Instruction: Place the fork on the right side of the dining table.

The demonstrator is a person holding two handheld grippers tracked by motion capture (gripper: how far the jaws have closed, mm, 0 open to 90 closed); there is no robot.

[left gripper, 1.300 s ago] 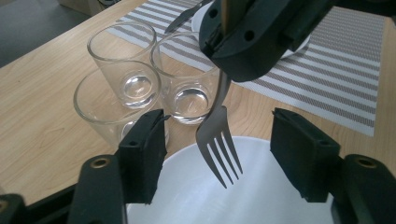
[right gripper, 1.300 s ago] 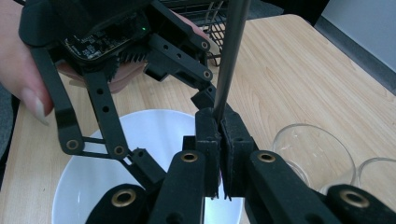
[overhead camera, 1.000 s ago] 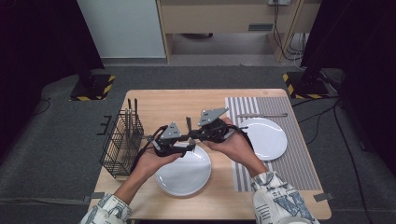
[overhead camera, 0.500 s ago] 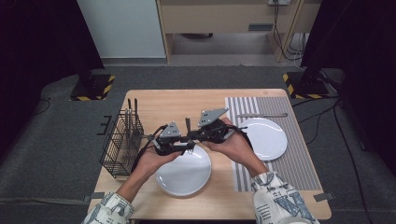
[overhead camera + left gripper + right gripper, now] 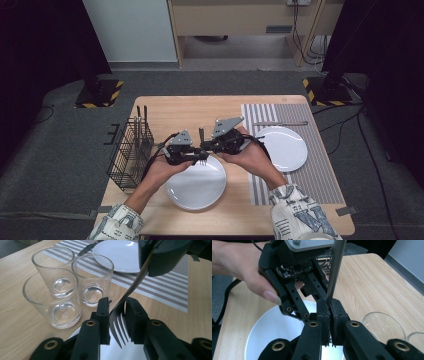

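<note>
Fork (image 5: 119, 322): metal, held above the desk (image 5: 200, 107) at centre frame of the high view, over the upper edge of the near white plate (image 5: 196, 185). Tines low between the left jaws in the left gripper view; handle running up and right into the right unit.

Right hand-held gripper (image 5: 330, 315): jaws fully closed, clamping the fork handle; fork shaft rises straight up the frame in the right gripper view.

Left hand-held gripper (image 5: 117, 312): jaws narrow and just been closing, with the fork neck between them; the pads appear close on either side, though contact is hard to judge from this angle.

Three clear glasses (image 5: 53, 298): upright, clustered at left of the left gripper view, touching or nearly so.

Second white plate (image 5: 282, 147): right of centre, on the striped placemat (image 5: 320, 172).

Knife (image 5: 280, 123): lying on the placemat just above that plate.

Wire basket (image 5: 131, 152): at the desk's left edge, utensils standing in it.
</note>
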